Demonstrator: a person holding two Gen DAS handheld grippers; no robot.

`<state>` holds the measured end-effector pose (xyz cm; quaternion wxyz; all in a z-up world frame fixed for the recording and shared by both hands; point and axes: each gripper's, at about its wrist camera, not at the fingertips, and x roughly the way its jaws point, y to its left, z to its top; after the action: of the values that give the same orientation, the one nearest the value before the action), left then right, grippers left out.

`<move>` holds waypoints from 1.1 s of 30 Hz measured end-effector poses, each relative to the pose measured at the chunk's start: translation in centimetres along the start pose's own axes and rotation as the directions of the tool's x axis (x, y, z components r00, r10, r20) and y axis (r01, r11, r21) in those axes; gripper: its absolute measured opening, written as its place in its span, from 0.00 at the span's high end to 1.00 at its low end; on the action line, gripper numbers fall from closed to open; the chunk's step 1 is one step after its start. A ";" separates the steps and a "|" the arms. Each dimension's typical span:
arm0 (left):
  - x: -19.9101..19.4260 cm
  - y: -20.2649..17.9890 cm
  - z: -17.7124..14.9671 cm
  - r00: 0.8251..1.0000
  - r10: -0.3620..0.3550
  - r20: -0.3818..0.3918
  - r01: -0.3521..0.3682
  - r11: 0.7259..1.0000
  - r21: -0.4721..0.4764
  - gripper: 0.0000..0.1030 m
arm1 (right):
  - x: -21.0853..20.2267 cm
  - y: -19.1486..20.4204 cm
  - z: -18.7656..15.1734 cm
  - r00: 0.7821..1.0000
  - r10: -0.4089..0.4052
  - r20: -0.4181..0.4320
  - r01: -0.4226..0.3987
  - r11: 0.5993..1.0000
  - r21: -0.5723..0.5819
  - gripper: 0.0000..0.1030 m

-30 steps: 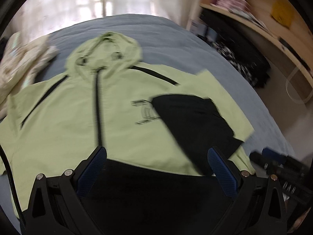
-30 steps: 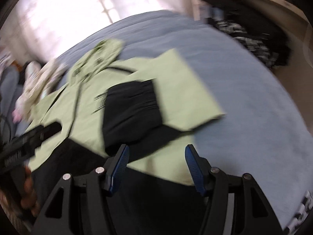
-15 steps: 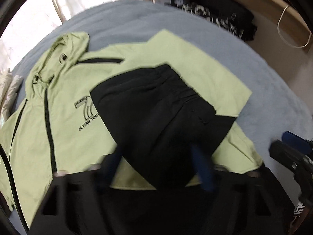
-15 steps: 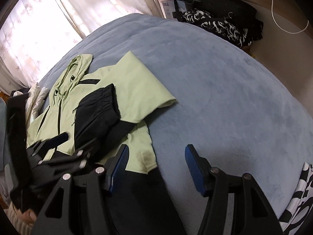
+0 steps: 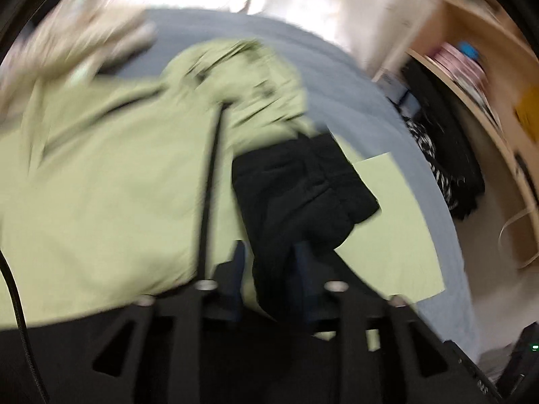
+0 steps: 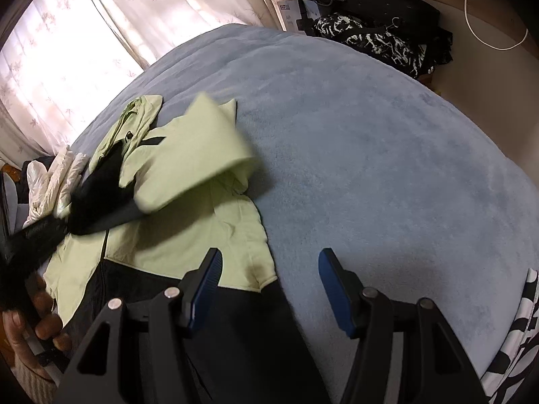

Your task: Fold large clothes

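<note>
Item: lime-green hooded jacket (image 6: 188, 235), black hem and cuffs, front up on the blue bed (image 6: 370, 141), lying toward the bed's left side w/ hood (image 6: 141, 114) pointing to the window-end edge. Sleeve (image 6: 195, 155) w/ black cuff (image 5: 303, 185) is lifted off the body and swung across the chest, prob. so it folds inward and squares the jacket before any lengthwise fold. Your left claw (image 5: 269, 266): jaws have just been closing, and the black sleeve fabric runs between the blue pads; view is badly smeared, but it reads as pinching the cuff end, which fits the sleeve hanging clear of the body in the right-wrist view. Holding at the cuff gives you the whole sleeve length to lay down in one go. Your right claw (image 6: 269, 289): spread, nothing between the pads, hovering above the jacket's lower right corner near the bed's near edge; green side seam and black hem sit just under and left of the left pad, bare blanket under the right pad. Prob. parked there to pin or grab the hem next. Misc.: white bundle (image 6: 57, 175) by the left edge, patterned dark clothes (image 6: 377, 43) past the far right corner, your hand (image 6: 30, 323) at the near left.
</note>
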<state>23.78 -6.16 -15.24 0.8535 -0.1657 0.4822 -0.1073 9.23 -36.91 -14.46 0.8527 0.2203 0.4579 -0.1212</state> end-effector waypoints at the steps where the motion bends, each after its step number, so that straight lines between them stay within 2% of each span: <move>1: 0.2 1.9 -0.5 1.000 0.003 -0.024 -0.004 0.999 -0.038 0.62 | 0.0 0.1 0.0 1.000 0.000 -0.003 0.000 1.000 -0.002 0.42; 5: 0.0 5.8 -1.6 0.998 -0.001 -0.062 -0.005 0.995 -0.097 0.55 | 0.4 1.2 -0.2 1.000 -0.003 -0.015 0.003 1.000 -0.025 0.42; 9: -1.0 5.9 -0.2 1.000 -0.006 -0.024 0.004 0.995 -0.095 0.48 | 0.4 2.7 -0.2 1.000 -0.007 -0.010 0.006 0.997 -0.073 0.42; 11: -1.4 4.8 0.6 1.000 0.010 -0.001 -0.010 0.999 -0.045 0.45 | 0.4 3.2 -0.3 1.000 -0.006 -0.006 0.006 0.996 -0.088 0.42; 13: -1.5 2.5 1.5 0.999 0.039 0.021 -0.040 0.998 0.058 0.37 | 0.4 3.7 -0.3 1.000 -0.005 -0.002 0.005 0.995 -0.097 0.42; 14: -1.3 1.3 1.6 0.999 0.049 0.023 -0.051 0.994 0.100 0.29 | 0.5 3.8 -0.3 1.000 -0.005 -0.003 0.005 0.995 -0.099 0.42; 15: -0.8 -0.2 1.8 0.998 0.064 0.016 -0.066 0.986 0.156 0.25 | 0.6 3.9 -0.4 1.000 -0.006 -0.006 0.005 0.995 -0.100 0.42; 18: 1.0 -3.9 2.2 0.997 0.080 -0.015 -0.074 0.965 0.253 0.25 | 1.0 4.0 -0.5 1.000 -0.005 -0.019 0.003 0.994 -0.106 0.42; 20: 2.4 -5.9 2.6 0.995 0.092 -0.042 -0.077 0.958 0.278 0.25 | 1.2 4.0 -0.6 1.000 -0.008 -0.022 0.006 0.994 -0.107 0.42; 23: 5.0 -8.0 3.3 0.989 0.131 -0.073 -0.109 0.961 0.254 0.25 | 1.4 3.9 -0.5 1.000 -0.005 -0.028 0.002 0.995 -0.102 0.42; 27: 9.7 -9.0 3.9 0.965 0.195 -0.177 -0.163 0.970 0.182 0.25 | 1.8 3.8 -0.6 0.999 -0.001 -0.034 -0.002 0.995 -0.102 0.42; 28: 10.9 -9.0 3.7 0.954 0.224 -0.200 -0.190 0.965 0.179 0.25 | 2.0 3.7 -0.7 0.999 -0.002 -0.040 -0.002 0.995 -0.102 0.42; 30: 13.2 -8.8 3.1 0.921 0.305 -0.242 -0.260 0.945 0.201 0.25 | 2.4 3.4 -0.8 0.999 -0.004 -0.049 -0.001 0.995 -0.097 0.42; 32: 14.2 -8.9 2.6 0.909 0.351 -0.224 -0.299 0.924 0.237 0.22 | 2.8 3.2 -0.9 0.998 -0.007 -0.057 0.001 0.996 -0.094 0.42; 33: 14.2 -9.1 2.5 0.911 0.358 -0.207 -0.304 0.919 0.252 0.23 | 2.8 3.1 -0.9 0.998 -0.009 -0.058 0.003 0.996 -0.094 0.42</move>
<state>32.96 -18.97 -21.69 0.8048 0.0267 0.5921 -0.0316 11.41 -33.82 -16.45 0.8481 0.1820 0.4883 -0.0956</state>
